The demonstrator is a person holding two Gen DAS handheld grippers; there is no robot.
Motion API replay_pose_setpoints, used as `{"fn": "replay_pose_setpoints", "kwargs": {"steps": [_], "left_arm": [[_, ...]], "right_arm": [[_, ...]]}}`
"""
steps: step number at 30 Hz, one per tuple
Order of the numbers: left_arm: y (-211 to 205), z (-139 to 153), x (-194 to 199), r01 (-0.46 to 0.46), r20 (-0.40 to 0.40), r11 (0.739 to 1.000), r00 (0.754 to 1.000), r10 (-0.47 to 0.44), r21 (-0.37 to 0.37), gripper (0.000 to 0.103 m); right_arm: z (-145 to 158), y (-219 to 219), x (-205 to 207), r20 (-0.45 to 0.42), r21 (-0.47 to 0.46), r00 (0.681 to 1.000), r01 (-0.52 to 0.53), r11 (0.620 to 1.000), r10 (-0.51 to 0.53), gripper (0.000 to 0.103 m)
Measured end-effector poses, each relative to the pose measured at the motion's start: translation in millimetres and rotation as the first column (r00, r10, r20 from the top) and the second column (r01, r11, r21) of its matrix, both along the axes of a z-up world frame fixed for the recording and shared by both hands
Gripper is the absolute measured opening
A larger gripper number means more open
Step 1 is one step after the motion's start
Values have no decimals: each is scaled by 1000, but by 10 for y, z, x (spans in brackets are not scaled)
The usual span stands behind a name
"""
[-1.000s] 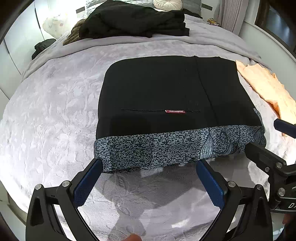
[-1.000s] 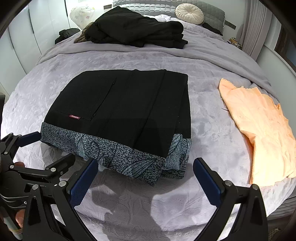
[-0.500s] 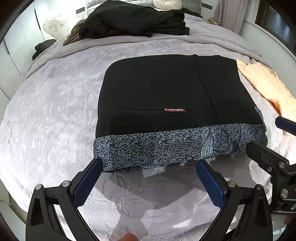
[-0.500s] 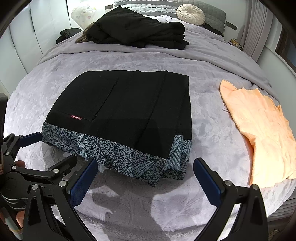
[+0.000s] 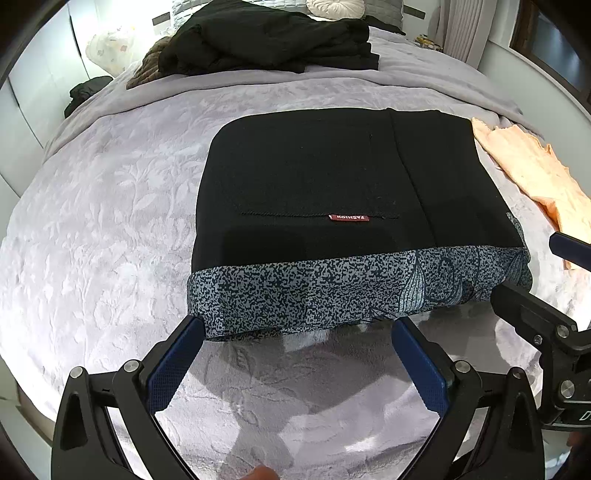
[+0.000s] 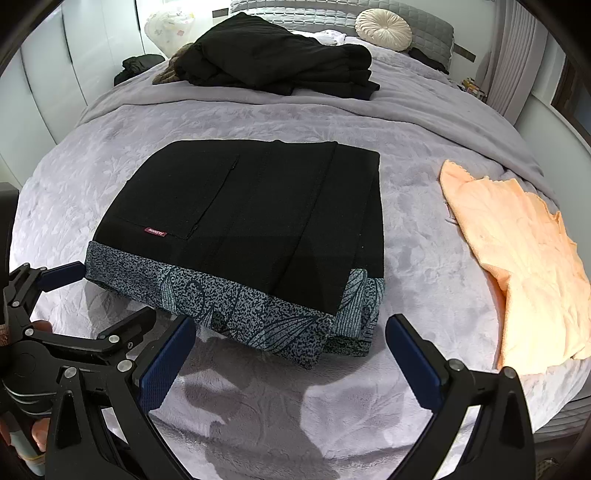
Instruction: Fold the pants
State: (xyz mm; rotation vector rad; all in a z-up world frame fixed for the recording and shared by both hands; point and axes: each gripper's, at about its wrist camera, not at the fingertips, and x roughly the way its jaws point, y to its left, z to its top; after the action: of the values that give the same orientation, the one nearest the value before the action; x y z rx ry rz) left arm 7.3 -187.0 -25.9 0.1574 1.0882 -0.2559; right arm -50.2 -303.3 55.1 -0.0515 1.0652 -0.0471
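Folded black pants with patterned grey lining (image 5: 332, 192) lie just ahead of both spread, empty hand-held grippers: left (image 5: 297, 363), right (image 6: 290, 360); contact apparently none.

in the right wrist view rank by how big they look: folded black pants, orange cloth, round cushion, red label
1. folded black pants
2. orange cloth
3. round cushion, though it lies far back, so it may only look small
4. red label

Black pants (image 5: 332, 184) folded flat on bed, patterned grey lining showing, apparently several layers
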Motion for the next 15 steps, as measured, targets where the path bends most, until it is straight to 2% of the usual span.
{"fn": "replay_pose_setpoints", "kwargs": {"steps": [15], "left_arm": [[16, 13, -1, 4, -6, 1000, 1000, -4, -3, 102]], "right_arm": [[9, -2, -3, 3, 1, 1000, -3, 1000, 3, 103]]}}
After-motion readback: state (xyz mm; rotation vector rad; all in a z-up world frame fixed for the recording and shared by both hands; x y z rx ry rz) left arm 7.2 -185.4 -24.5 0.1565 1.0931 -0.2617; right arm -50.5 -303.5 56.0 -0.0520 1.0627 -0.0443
